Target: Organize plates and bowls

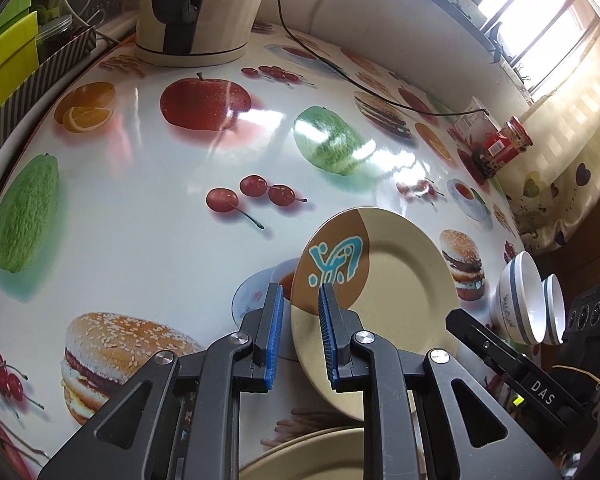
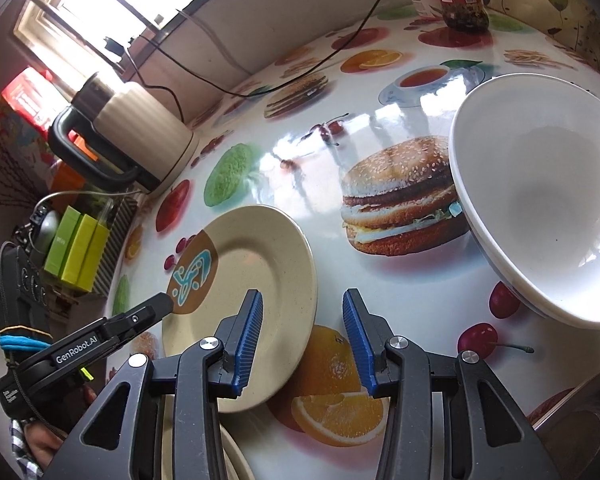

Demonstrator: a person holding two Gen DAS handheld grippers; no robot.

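Note:
A cream plate (image 1: pixel 396 280) with a brown patch and blue mark is tilted up off the table, its rim between the fingers of my left gripper (image 1: pixel 300 332), which is shut on it. The same plate (image 2: pixel 256 280) shows in the right wrist view, with the left gripper's finger on its left edge. My right gripper (image 2: pixel 302 340) is open and empty, just right of the plate. Another cream plate (image 1: pixel 320 456) lies below the left gripper. Two stacked white bowls (image 2: pixel 540 208) sit to the right of the right gripper, also seen in the left wrist view (image 1: pixel 520 300).
The table has a glossy fruit-and-burger cloth (image 1: pixel 140 208). A cream kettle (image 1: pixel 196 8) stands at the back with a black cable (image 1: pixel 340 72). A red jar (image 1: pixel 504 144) and a carton stand near the wall. Green boxes (image 2: pixel 76 252) sit in a striped tray.

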